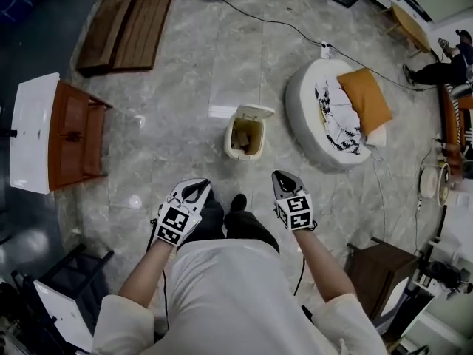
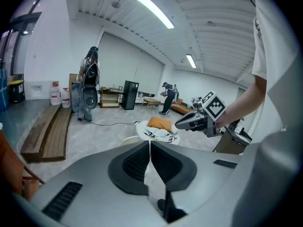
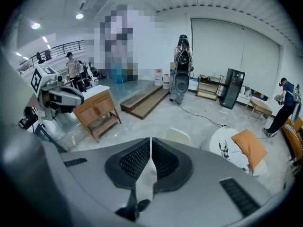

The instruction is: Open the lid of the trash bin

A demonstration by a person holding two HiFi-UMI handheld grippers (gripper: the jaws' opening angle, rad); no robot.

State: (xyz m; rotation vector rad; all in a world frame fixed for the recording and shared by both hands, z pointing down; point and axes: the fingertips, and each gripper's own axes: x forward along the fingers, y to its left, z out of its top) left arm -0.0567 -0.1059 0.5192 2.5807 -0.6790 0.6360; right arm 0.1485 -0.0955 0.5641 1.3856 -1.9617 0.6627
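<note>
A small cream trash bin (image 1: 244, 134) stands on the marble floor in front of me, its lid (image 1: 252, 112) tipped up at the far side so the inside shows. Both grippers hang near my legs, well short of the bin. The left gripper (image 1: 195, 190) is shut with nothing in it, and so is the right gripper (image 1: 282, 177). In the left gripper view the jaws of the left gripper (image 2: 150, 146) meet, and the right gripper (image 2: 187, 122) shows beyond them. In the right gripper view the right gripper (image 3: 151, 145) is closed below the lid's top (image 3: 178, 135).
A round white cushion bed (image 1: 310, 117) with an orange pillow (image 1: 364, 98) lies right of the bin. A wooden cabinet (image 1: 72, 135) stands at the left, planks (image 1: 129, 21) at the far left, a dark stool (image 1: 378, 268) at the near right. A cable (image 1: 275, 21) crosses the floor.
</note>
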